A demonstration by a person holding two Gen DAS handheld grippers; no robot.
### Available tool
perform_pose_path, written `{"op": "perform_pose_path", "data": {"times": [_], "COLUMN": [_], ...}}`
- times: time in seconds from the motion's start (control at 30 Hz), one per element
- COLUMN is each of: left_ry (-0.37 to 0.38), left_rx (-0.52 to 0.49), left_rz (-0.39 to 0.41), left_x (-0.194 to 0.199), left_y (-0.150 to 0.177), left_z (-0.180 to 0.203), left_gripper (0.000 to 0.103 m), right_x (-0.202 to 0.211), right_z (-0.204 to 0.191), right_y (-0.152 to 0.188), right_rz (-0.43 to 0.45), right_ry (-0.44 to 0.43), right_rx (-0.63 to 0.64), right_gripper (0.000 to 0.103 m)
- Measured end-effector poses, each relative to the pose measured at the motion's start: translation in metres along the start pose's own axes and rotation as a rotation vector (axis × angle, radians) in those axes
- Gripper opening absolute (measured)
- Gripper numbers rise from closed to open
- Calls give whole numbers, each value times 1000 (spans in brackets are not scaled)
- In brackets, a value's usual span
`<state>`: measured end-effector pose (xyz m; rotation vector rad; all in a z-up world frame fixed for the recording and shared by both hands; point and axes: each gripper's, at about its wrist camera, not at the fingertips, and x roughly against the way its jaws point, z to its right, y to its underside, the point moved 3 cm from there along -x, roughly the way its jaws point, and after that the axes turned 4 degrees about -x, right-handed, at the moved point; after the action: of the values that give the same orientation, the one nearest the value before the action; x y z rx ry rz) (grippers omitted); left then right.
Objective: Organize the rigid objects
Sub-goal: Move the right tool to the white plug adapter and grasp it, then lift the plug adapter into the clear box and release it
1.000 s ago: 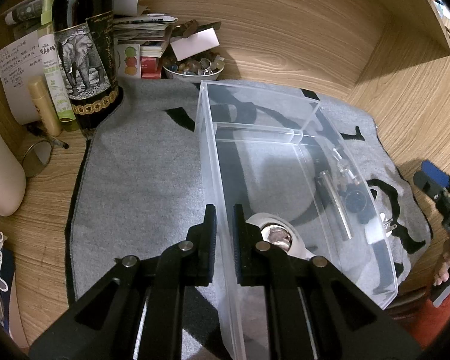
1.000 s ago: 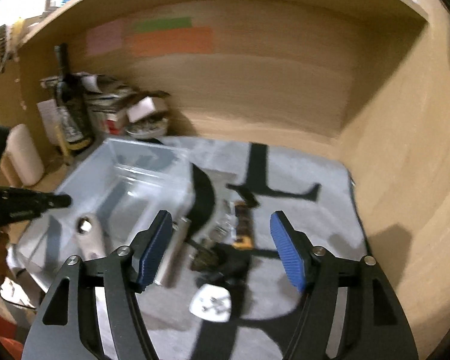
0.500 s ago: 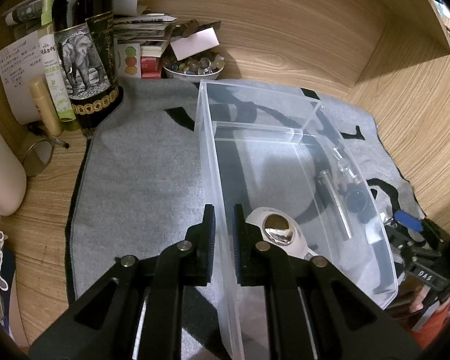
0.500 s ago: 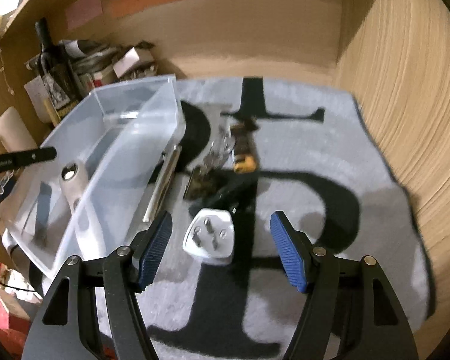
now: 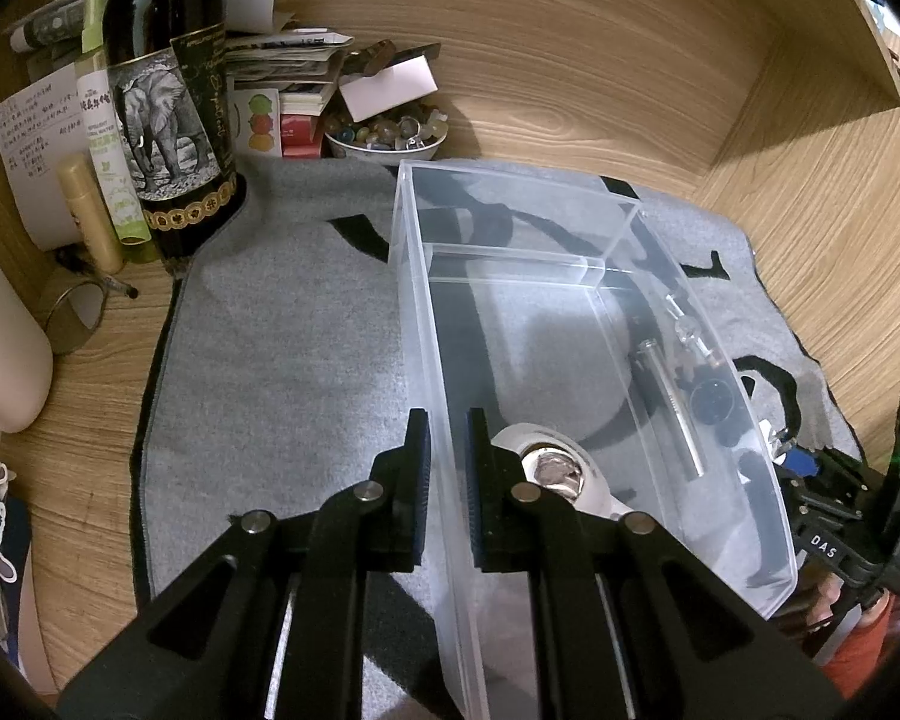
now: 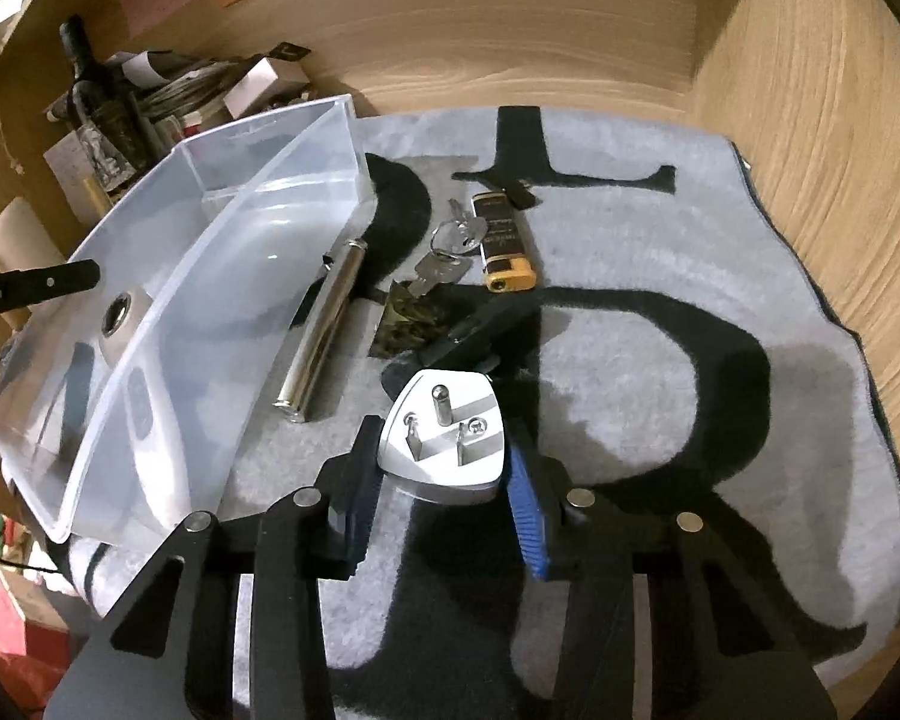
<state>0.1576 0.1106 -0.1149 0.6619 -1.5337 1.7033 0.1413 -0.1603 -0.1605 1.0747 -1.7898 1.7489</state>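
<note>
My left gripper is shut on the near left wall of a clear plastic bin, one finger inside and one outside. A white object with a shiny metal cap lies inside the bin. My right gripper is shut on a white three-pin plug adapter resting on the grey mat. Right of the bin on the mat lie a silver metal tube, keys, a black and yellow lighter and a small dark object.
A wine bottle with an elephant label, a bowl of beads, papers and small tubes crowd the back left corner. Wooden walls close in the back and right. The mat's edge runs near the right wall.
My right gripper has come down and forward and closed its fingers around the white plug adapter. My left gripper has stayed clamped on the bin wall.
</note>
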Motion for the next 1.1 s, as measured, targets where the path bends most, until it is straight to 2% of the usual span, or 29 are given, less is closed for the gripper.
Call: {"op": "perform_pose_path", "data": {"times": [0.27,0.6,1.1], "left_ry": [-1,-1,0], "left_rx": [0,1,2], "left_rz": [-1,-1,0], "left_x": [0,0,0], "left_y": [0,0,0], "left_z": [0,0,1], "left_gripper": [9,9,9], "right_x": [12,38,64], "right_z": [-1,-19,-71], "right_y": [-7,-35,-77], "right_rz": [50,160,300], "right_ry": [-2,-10,-113], "right_rx": [5,53,156], "right_gripper": [34,34,34]}}
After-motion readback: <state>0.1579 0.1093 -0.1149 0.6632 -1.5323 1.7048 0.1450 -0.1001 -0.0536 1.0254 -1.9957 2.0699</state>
